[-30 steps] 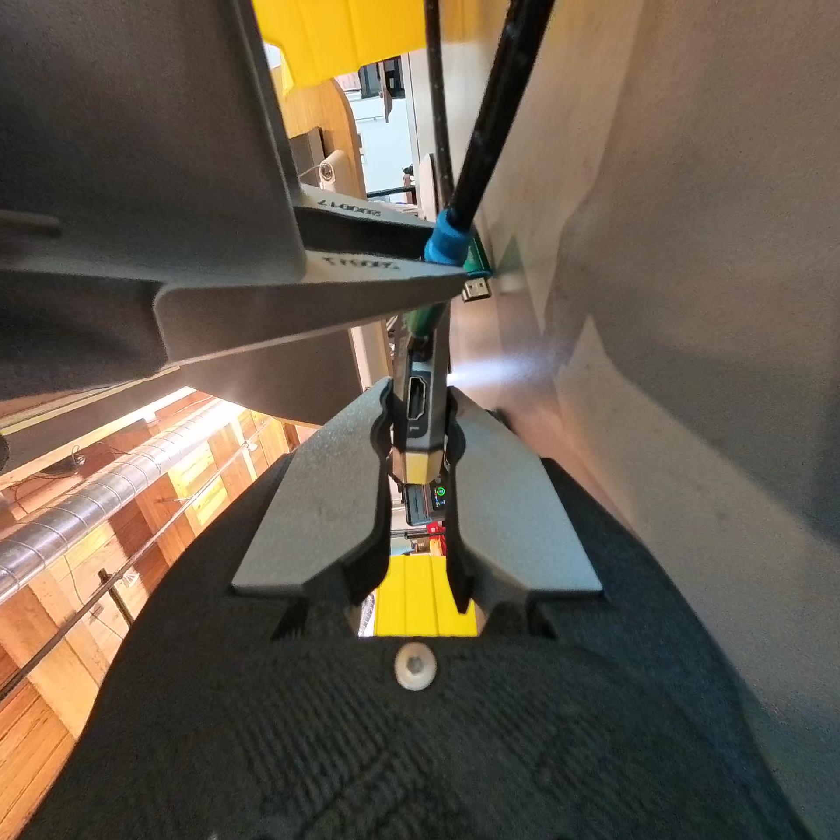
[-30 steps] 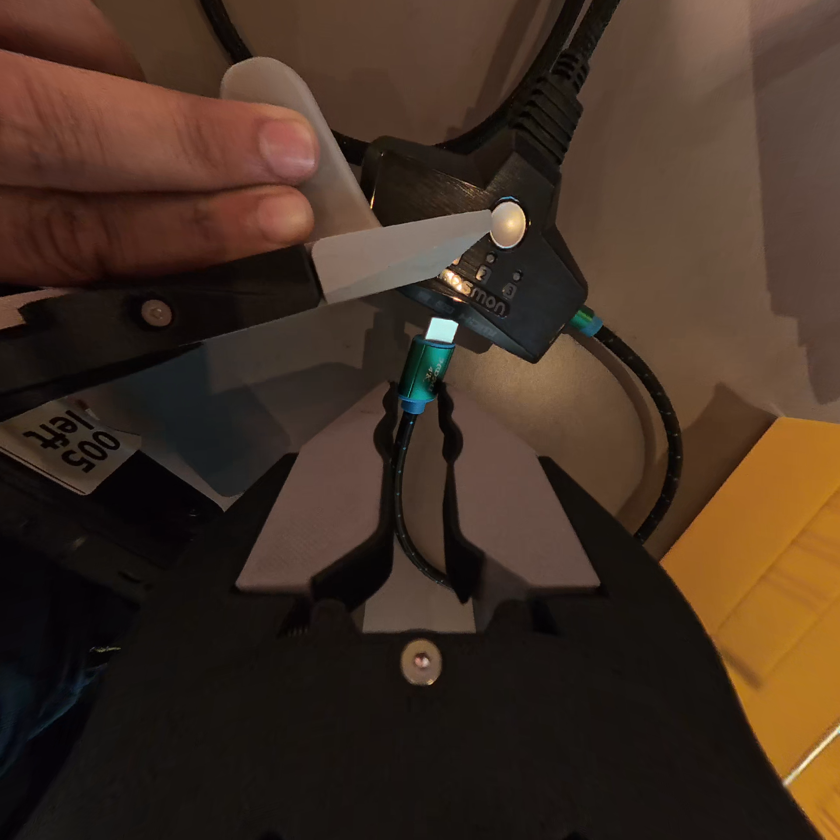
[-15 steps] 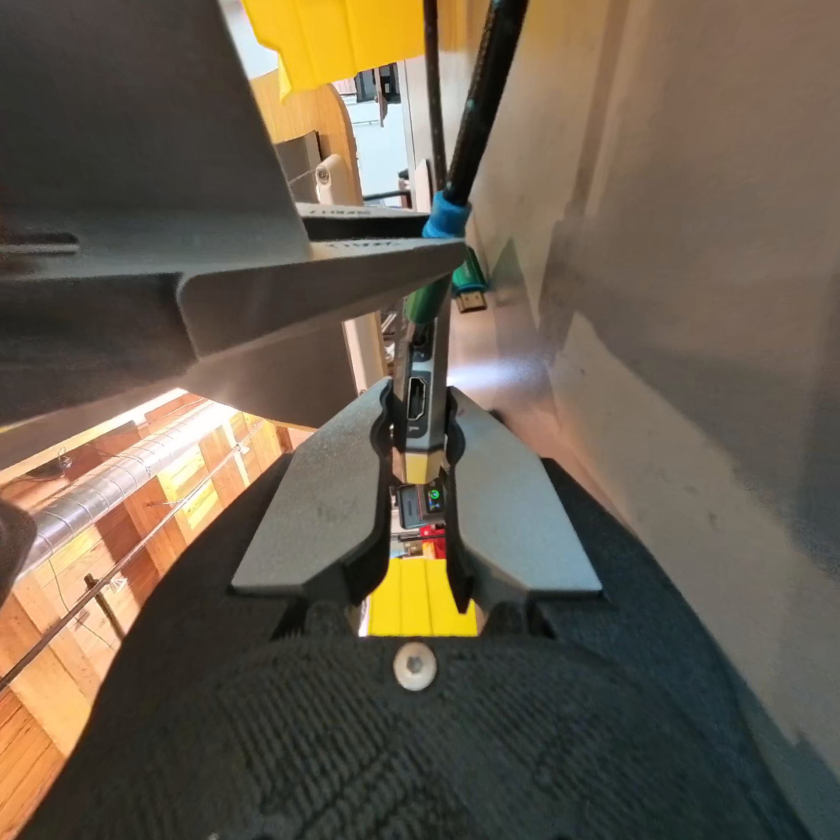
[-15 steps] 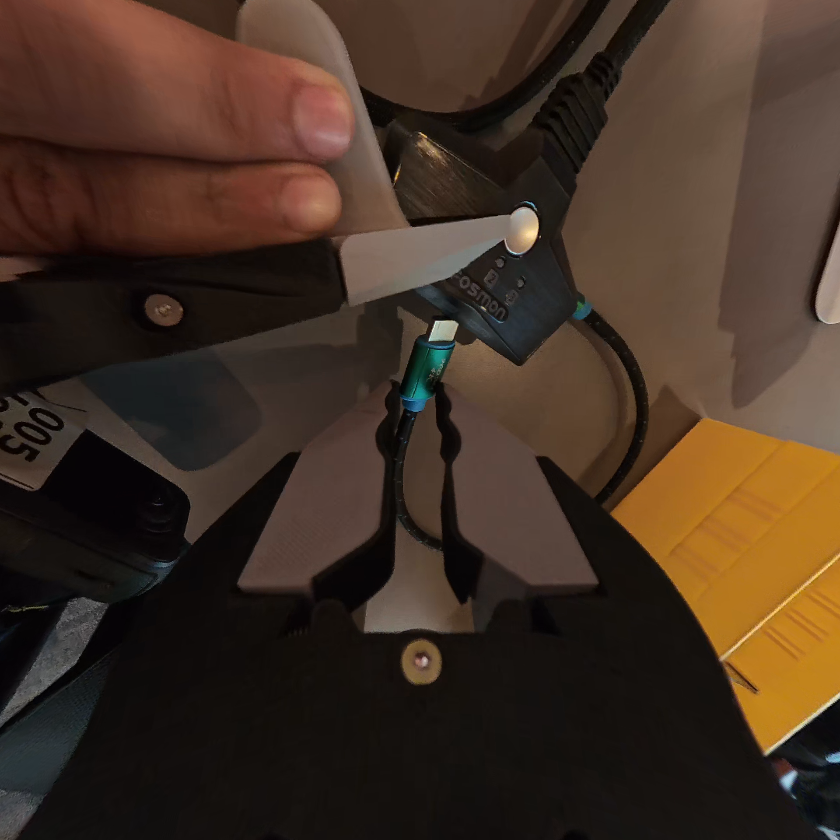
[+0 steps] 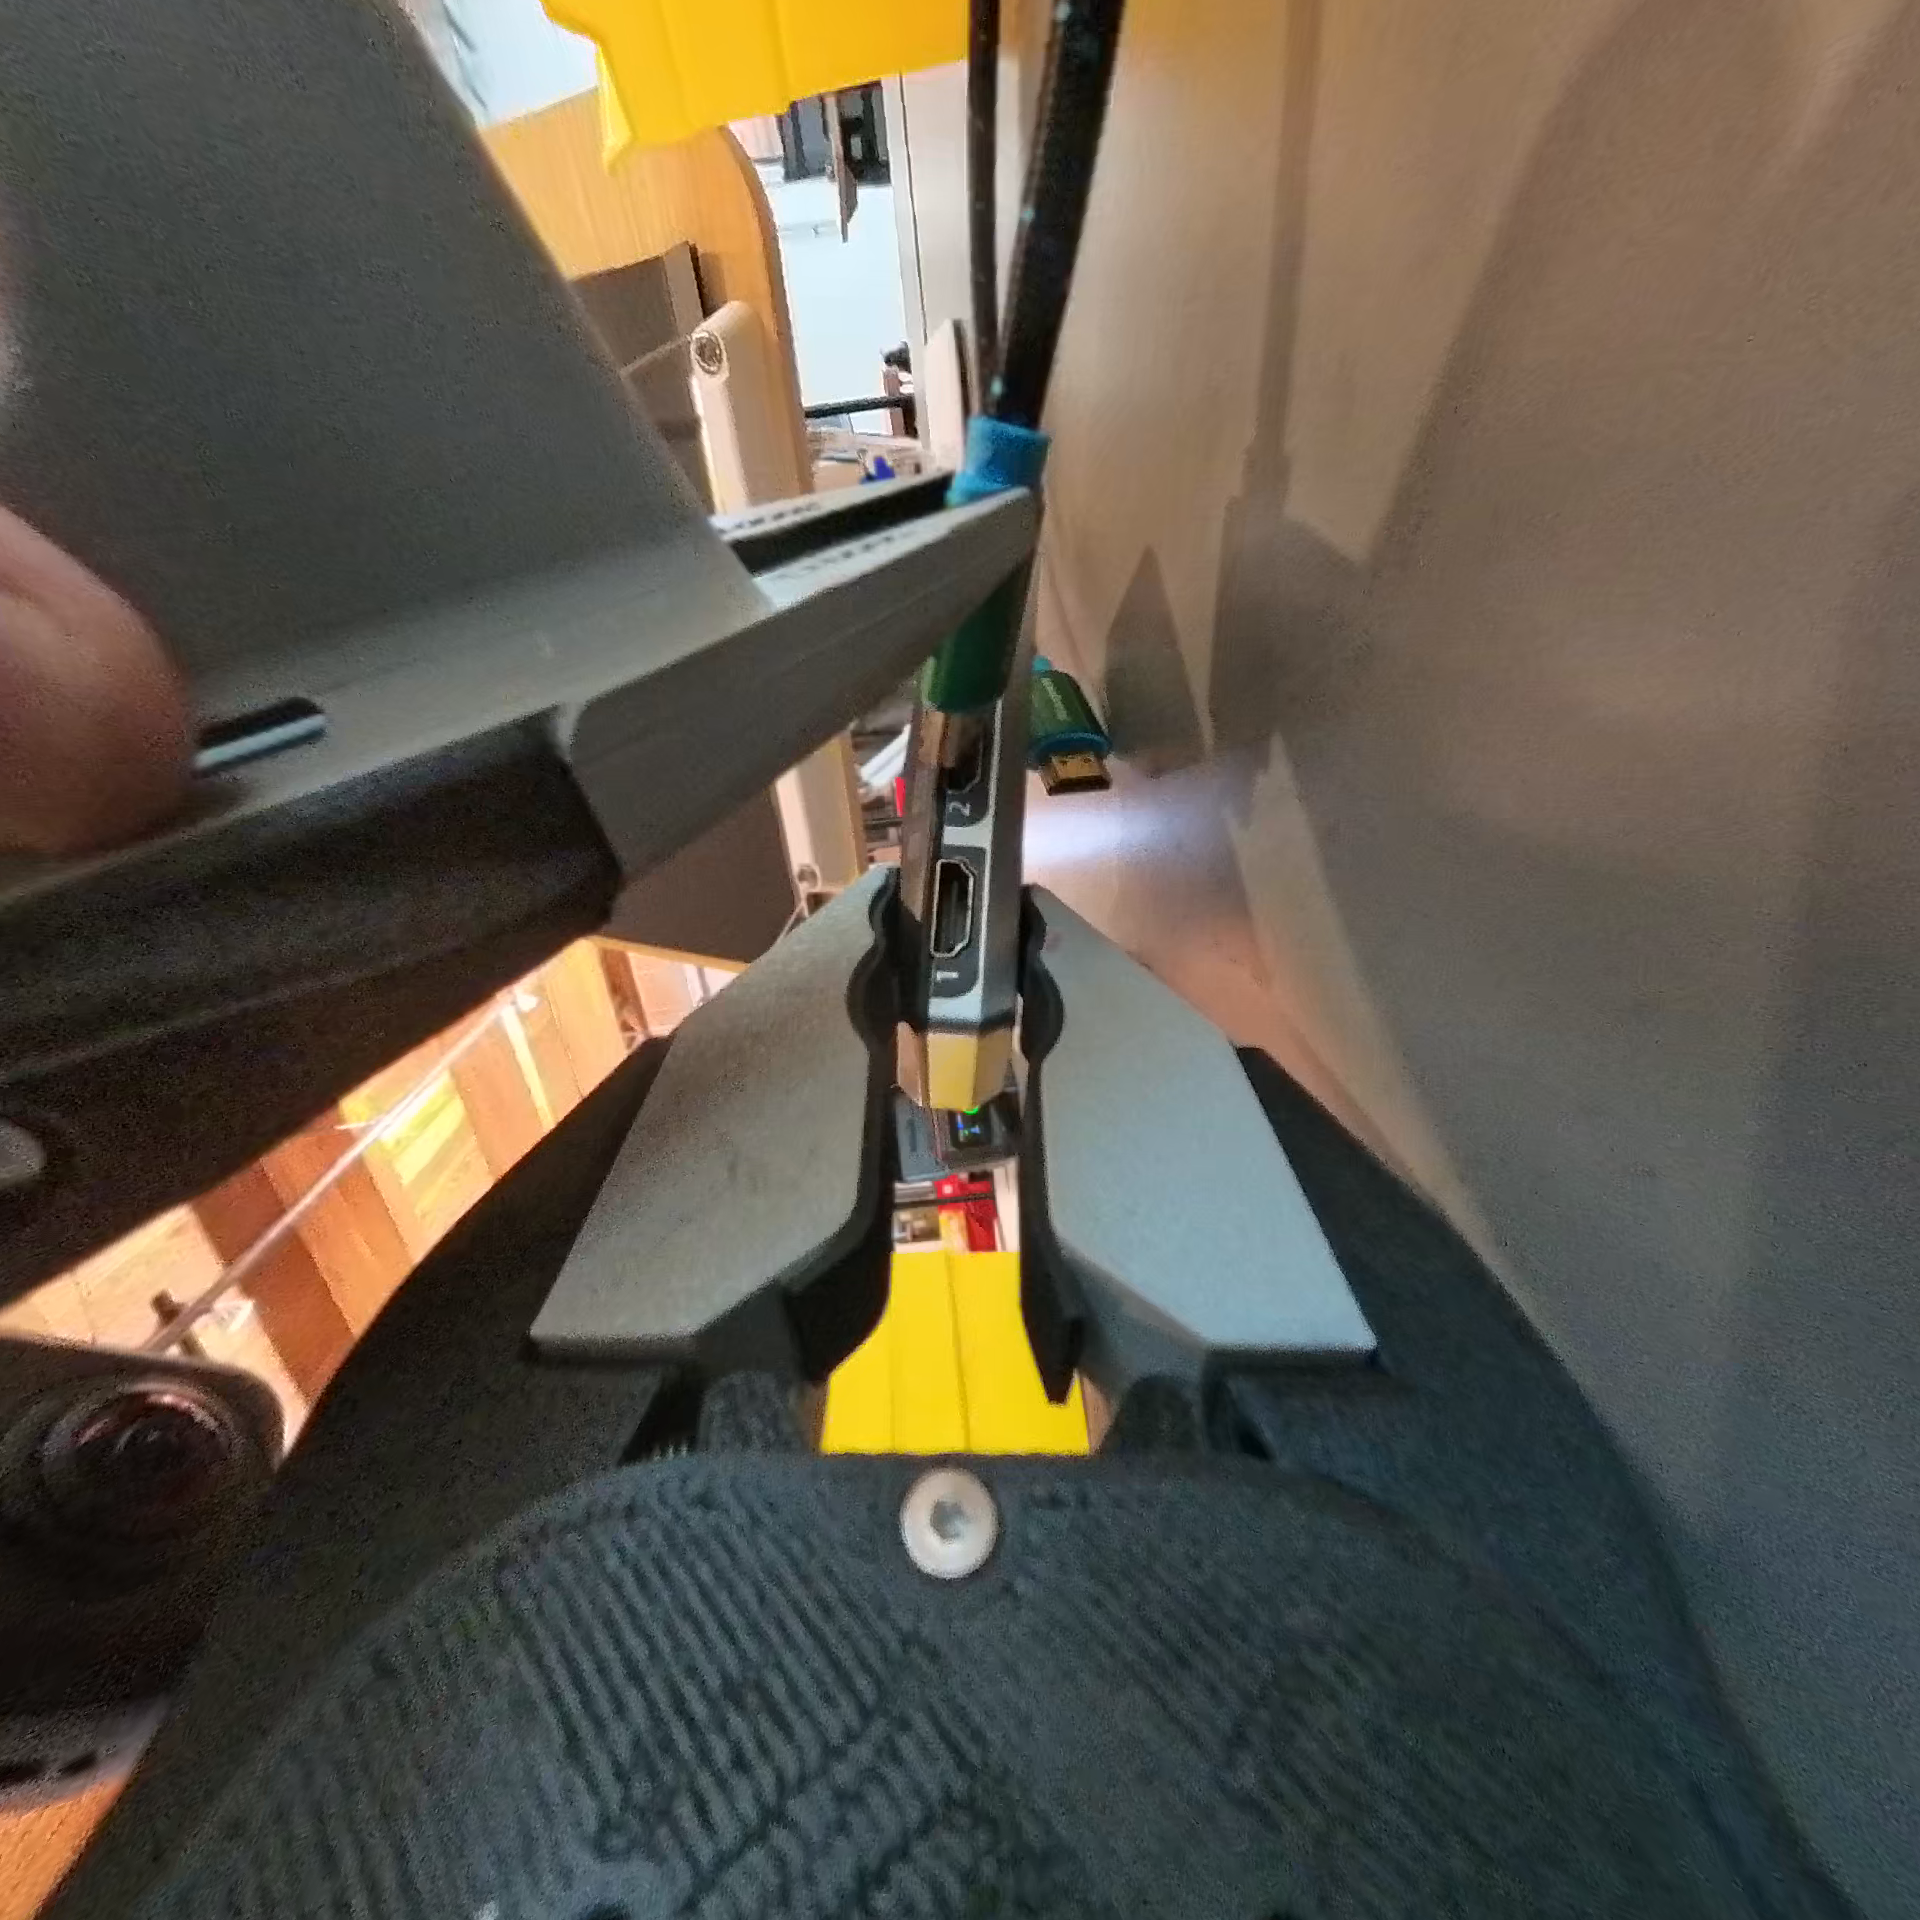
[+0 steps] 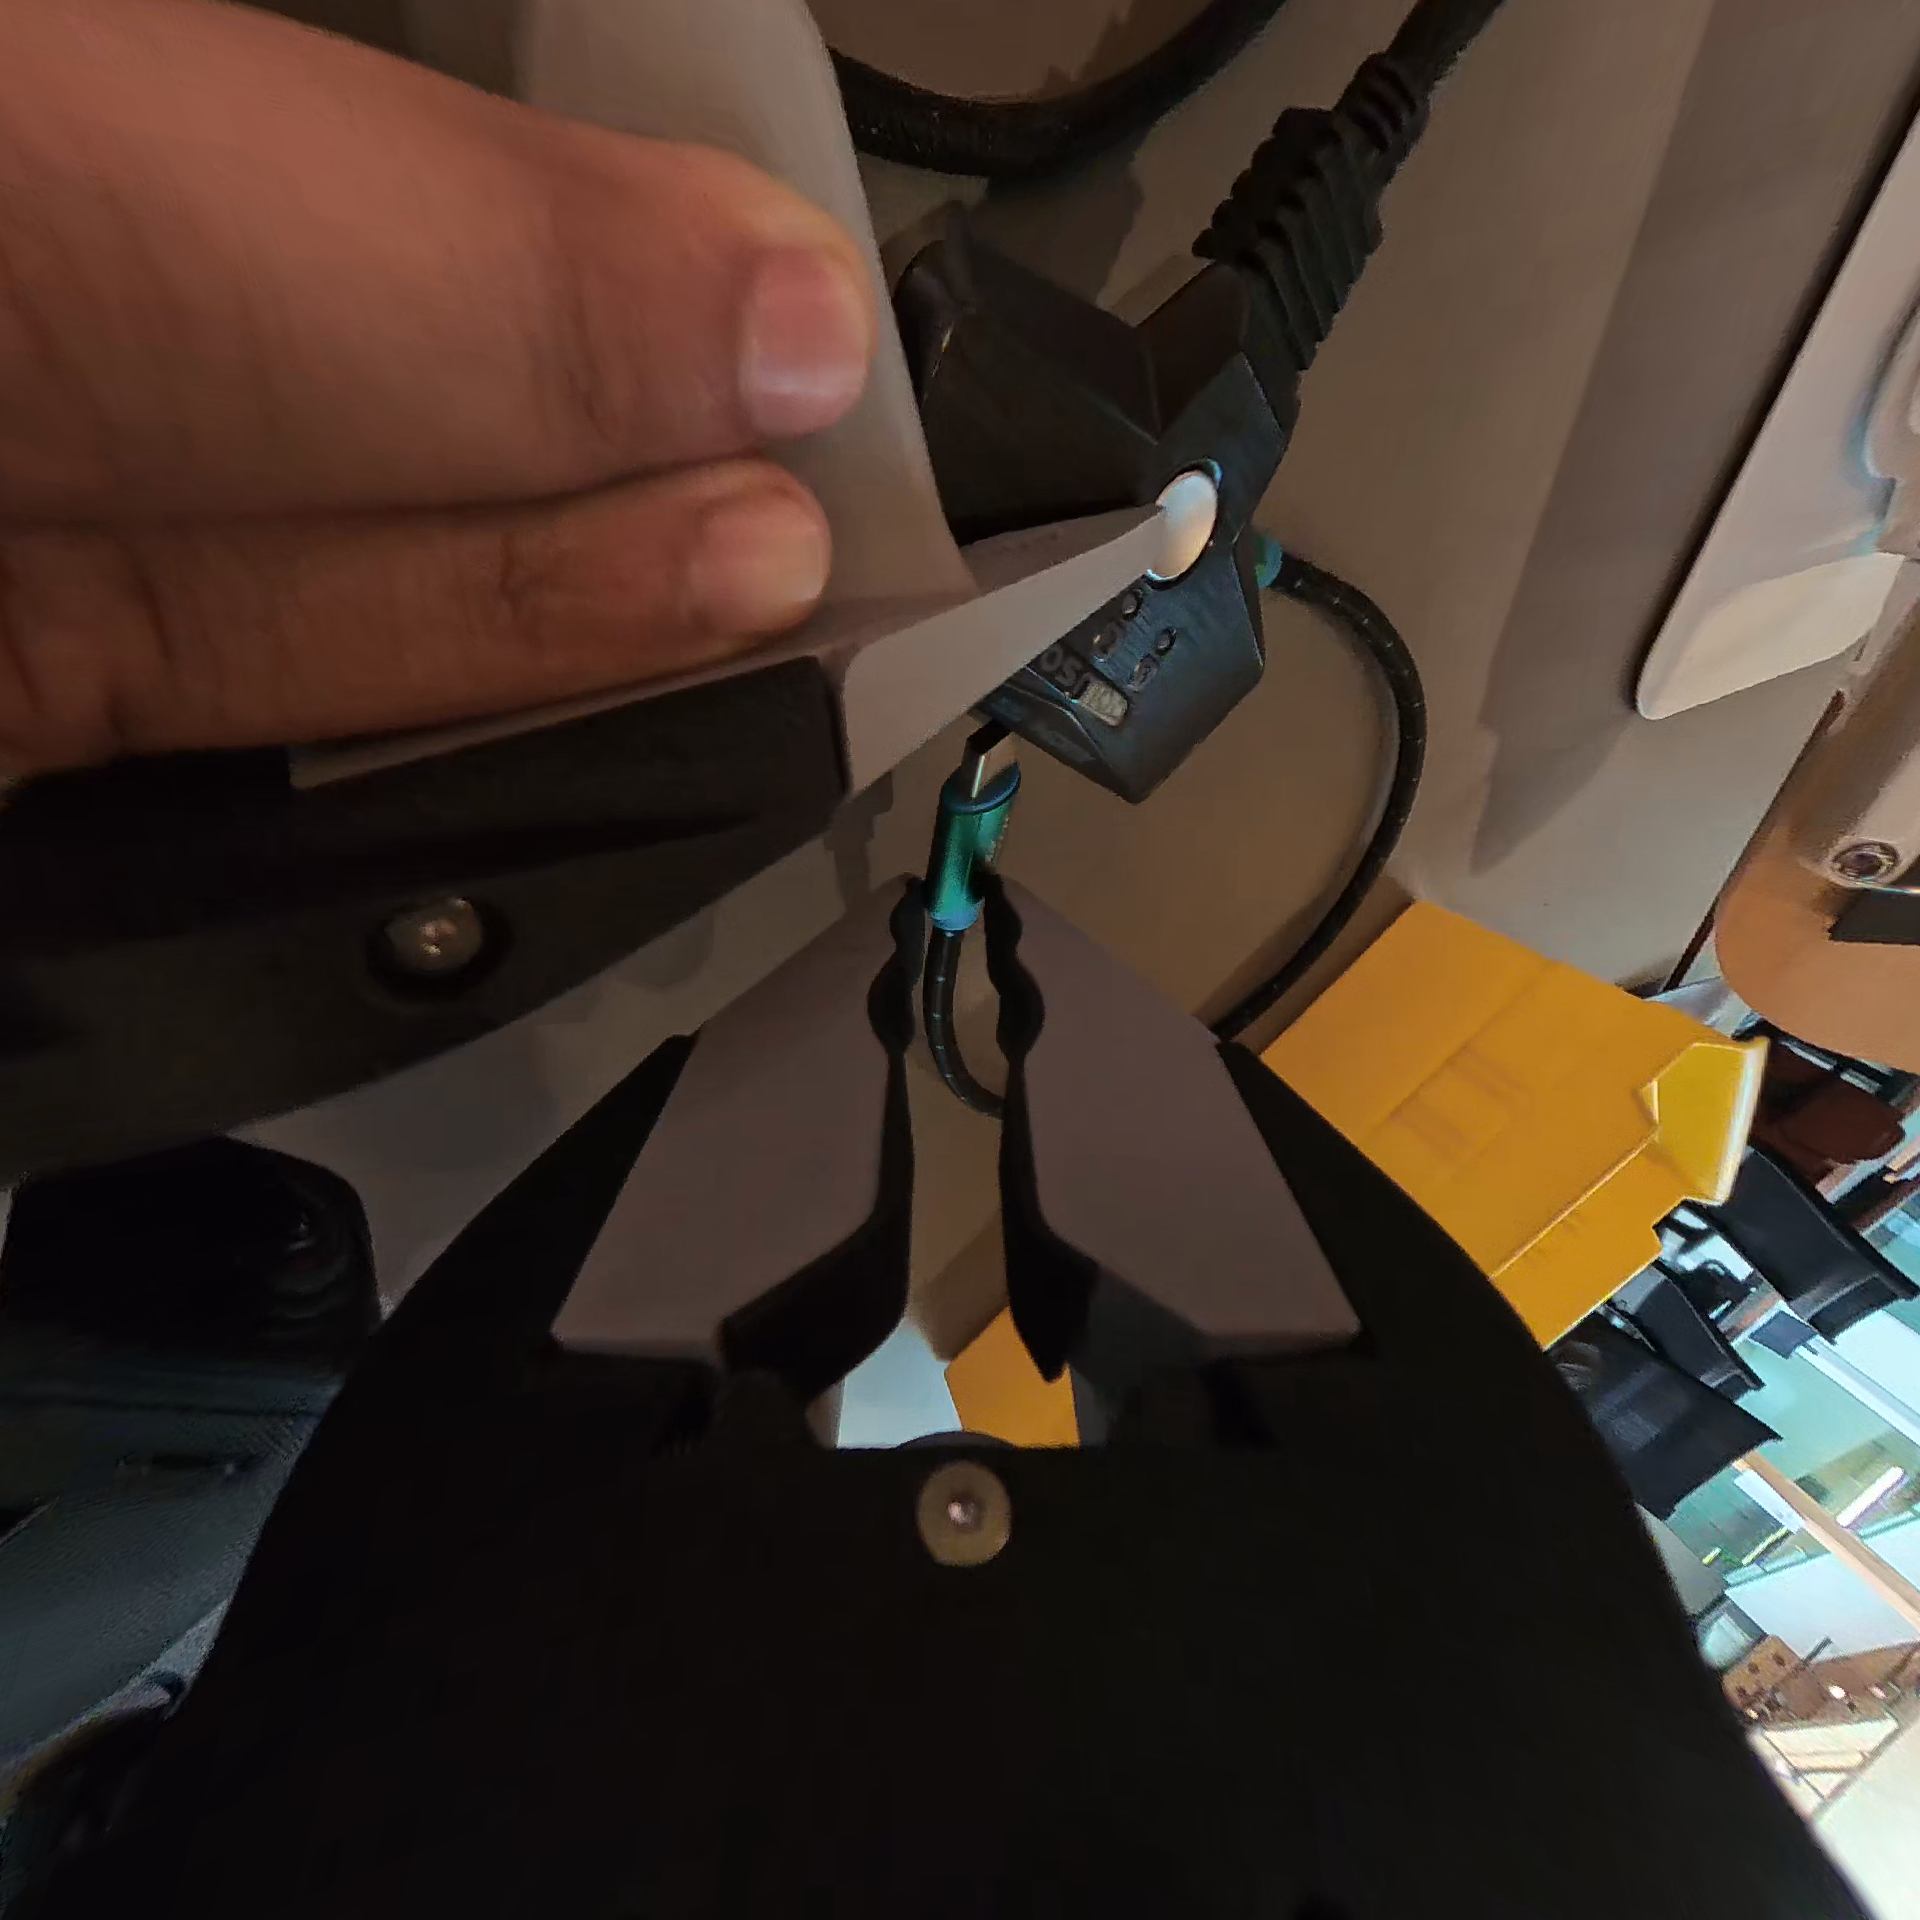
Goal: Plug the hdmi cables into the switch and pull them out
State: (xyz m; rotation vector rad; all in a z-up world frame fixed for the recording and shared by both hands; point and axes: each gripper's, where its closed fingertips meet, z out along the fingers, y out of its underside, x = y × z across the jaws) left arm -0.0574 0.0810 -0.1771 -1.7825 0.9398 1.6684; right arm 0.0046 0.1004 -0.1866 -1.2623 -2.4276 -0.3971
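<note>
My left gripper (image 5: 956, 920) is shut on the dark grey HDMI switch (image 5: 961, 997), which shows one empty port facing me. In the right wrist view the switch (image 6: 1143, 665) sits between the left gripper's pale fingers (image 6: 997, 613), with a hand (image 6: 416, 416) behind them. My right gripper (image 6: 951, 899) is shut on a green HDMI plug (image 6: 971, 831). The plug's metal tip touches the switch's lower edge at a port; how far in it is I cannot tell. The same plug (image 5: 971, 665) shows in the left wrist view under the right gripper's fingers (image 5: 831, 623).
A second green plug (image 5: 1070, 727) lies loose on the pale table (image 5: 1558, 1039). A braided cable (image 6: 1392, 790) enters the switch's side and a thick black cable (image 6: 1299, 229) leaves its top. A yellow folder (image 6: 1507, 1122) lies at the right, beside a white object (image 6: 1818, 499). About 7 centimeters separates my left fingertips from my right.
The right gripper has carried the green plug closer until its tip meets the switch. Both grippers and the switch have shifted and tilted together. Both grips are unchanged.
</note>
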